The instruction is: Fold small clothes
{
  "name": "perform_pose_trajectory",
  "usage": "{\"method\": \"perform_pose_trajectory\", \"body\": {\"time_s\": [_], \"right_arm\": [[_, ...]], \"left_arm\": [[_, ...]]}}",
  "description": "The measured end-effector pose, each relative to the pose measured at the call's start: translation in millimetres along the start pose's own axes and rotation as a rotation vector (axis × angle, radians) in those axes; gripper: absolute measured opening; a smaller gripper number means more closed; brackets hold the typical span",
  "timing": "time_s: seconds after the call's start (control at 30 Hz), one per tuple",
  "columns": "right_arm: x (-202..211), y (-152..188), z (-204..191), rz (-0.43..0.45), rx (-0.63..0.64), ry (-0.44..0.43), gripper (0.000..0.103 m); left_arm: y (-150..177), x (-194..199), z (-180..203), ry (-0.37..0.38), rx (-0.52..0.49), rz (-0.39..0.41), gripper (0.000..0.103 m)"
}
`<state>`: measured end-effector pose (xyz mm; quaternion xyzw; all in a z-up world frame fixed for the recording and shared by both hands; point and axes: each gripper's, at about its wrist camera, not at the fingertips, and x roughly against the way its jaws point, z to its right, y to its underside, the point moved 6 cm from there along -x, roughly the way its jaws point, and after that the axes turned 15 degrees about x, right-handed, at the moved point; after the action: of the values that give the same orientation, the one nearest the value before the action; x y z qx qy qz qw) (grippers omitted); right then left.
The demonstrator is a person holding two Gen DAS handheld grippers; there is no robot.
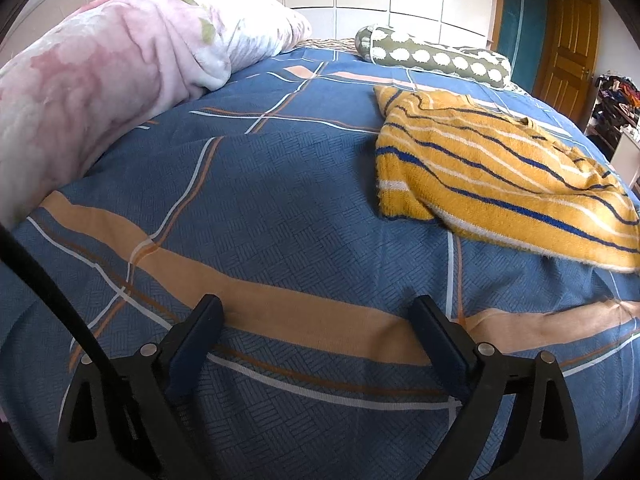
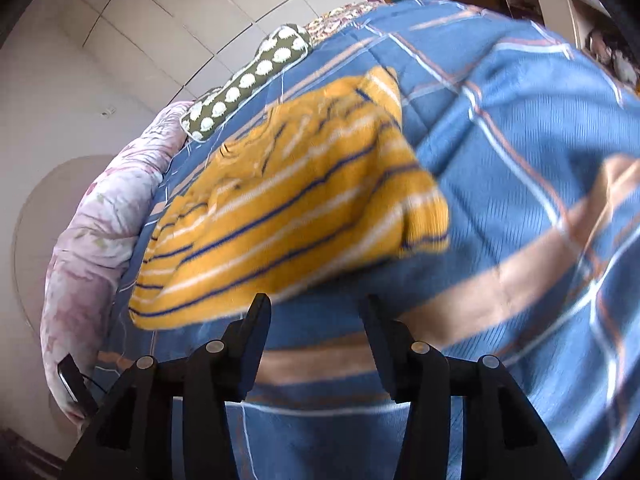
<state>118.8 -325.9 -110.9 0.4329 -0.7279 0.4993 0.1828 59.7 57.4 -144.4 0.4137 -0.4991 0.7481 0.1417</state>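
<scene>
Blue plaid bedspread (image 1: 280,208) fills my view, with the folded yellow striped sweater (image 1: 492,168) lying on it. My left gripper (image 1: 316,308) hovers spread wide and empty; my right gripper (image 2: 316,308) is likewise parted, holding nothing, just short of the sweater's hem.

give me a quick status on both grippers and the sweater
Left gripper open, empty, over blue plaid bedspread. Right gripper open, empty. Yellow knit sweater with blue and white stripes lies rumpled, untouched. Nothing in the way.
</scene>
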Motion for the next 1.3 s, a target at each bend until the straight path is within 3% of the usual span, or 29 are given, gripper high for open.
{"method": "perform_pose_trajectory", "body": {"time_s": [0.63,0.87,1.03,1.17,1.3], "right_arm": [[-1,-38,63,0.124,-0.322,-0.097,0.057],[8,-56,80,0.147,-0.311,-0.036,0.058],[27,-90,67,0.197,-0.164,0.008,0.058],[0,-120,71,0.131,-0.097,0.003,0.063],[-42,-126,98,0.040,-0.148,0.051,0.063]], "left_arm": [[2,1,0,0.000,0.001,0.005,0.096],[2,2,0,-0.001,0.002,0.004,0.097],[2,2,0,-0.002,0.002,0.004,0.098],[2,1,2,-0.009,-0.003,0.006,0.099],[2,1,2,-0.006,-0.002,0.011,0.099]]}}
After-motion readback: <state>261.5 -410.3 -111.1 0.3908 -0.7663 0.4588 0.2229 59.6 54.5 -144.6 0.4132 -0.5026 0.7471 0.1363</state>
